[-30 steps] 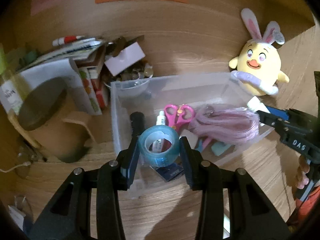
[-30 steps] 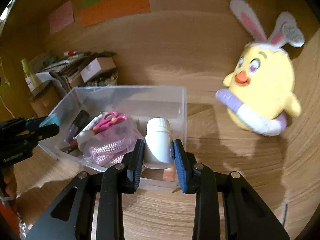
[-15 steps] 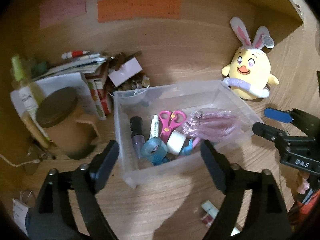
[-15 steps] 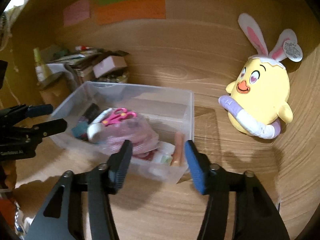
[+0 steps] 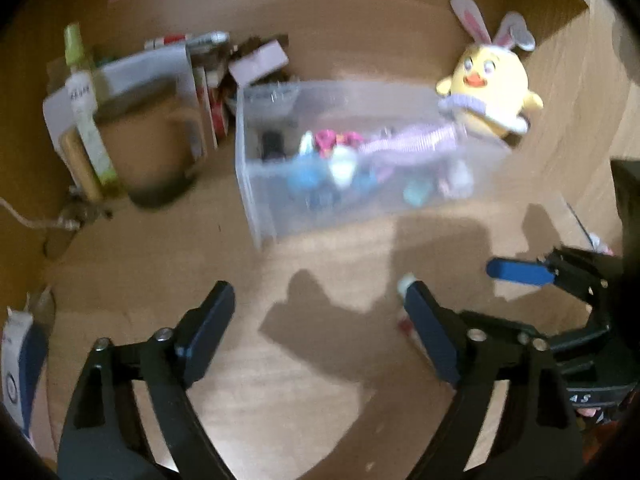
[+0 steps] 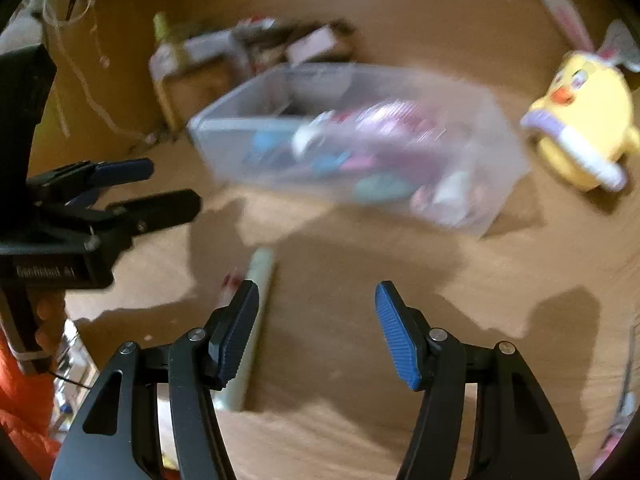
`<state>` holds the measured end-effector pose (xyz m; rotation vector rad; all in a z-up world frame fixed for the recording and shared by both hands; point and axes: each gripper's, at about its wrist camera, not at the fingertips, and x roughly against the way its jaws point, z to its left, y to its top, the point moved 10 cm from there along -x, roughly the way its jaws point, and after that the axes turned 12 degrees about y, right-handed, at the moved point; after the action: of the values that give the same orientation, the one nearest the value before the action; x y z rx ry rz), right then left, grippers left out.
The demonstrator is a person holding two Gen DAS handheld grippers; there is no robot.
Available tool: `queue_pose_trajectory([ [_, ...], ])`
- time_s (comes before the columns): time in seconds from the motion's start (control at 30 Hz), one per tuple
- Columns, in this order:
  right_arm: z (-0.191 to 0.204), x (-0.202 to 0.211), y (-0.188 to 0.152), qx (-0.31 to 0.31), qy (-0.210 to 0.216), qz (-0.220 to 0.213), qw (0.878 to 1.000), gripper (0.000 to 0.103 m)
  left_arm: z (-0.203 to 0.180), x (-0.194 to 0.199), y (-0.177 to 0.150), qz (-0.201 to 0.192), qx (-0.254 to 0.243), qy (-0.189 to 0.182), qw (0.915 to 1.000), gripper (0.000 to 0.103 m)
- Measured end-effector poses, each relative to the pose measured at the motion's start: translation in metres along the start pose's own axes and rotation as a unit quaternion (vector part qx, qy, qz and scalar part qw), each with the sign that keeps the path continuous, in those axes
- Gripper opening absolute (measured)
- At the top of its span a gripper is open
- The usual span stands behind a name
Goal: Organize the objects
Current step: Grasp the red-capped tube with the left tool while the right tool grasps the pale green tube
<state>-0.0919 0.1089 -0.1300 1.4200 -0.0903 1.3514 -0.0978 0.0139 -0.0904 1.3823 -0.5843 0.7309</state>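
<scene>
A clear plastic bin (image 5: 260, 200) (image 6: 224, 136) stands on the wooden desk, blurred in both views. It holds a blue tape roll (image 5: 304, 178), pink scissors (image 5: 332, 140), a purple cord bundle (image 5: 412, 142) and a white bottle (image 6: 452, 192). My left gripper (image 5: 318, 292) (image 6: 174, 185) hovers over bare desk in front of the bin, its jaws wide, closing a little, with nothing between them. My right gripper (image 6: 317, 292) is open and empty, also short of the bin. A pale long tube (image 6: 258, 276) lies on the desk, partly behind its left finger.
A yellow bunny-eared plush chick (image 5: 488, 92) (image 6: 580, 120) sits right of the bin. Left of the bin are a brown cup (image 5: 152, 152), a green-capped bottle (image 5: 86, 112), stacked books and boxes, and a cable (image 5: 24, 216). A hand and an orange sleeve (image 6: 16, 400) show at the left.
Both grippers have opened: the tape roll and the white bottle now lie in the bin. Both have pulled back from the bin toward the desk's front, lower than before.
</scene>
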Motion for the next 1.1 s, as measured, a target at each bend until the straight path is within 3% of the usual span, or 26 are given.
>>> queue_pose_trajectory([
  [0.13,0.012,-0.007,-0.009,0.011,0.004,0.009,1.000,0.056,-0.005,-0.001,-0.024,0.025,0.006,-0.015,0.9995,0.077],
  [0.2,0.015,-0.010,-0.011,0.016,0.001,0.011,1.000,0.052,-0.011,-0.001,-0.033,0.038,0.008,-0.027,0.9988,0.068],
  [0.53,0.012,-0.008,-0.018,0.028,-0.025,0.009,0.999,0.015,-0.042,0.003,-0.044,0.052,0.001,-0.056,0.9970,0.063],
  [0.77,0.007,-0.001,-0.024,0.021,-0.023,0.000,1.000,0.014,-0.059,0.005,-0.038,0.063,0.007,-0.087,0.9942,0.060],
  [1.1,-0.042,0.033,-0.034,-0.015,-0.070,-0.018,0.997,0.014,-0.094,-0.003,-0.026,0.064,-0.007,-0.098,0.9931,0.060],
])
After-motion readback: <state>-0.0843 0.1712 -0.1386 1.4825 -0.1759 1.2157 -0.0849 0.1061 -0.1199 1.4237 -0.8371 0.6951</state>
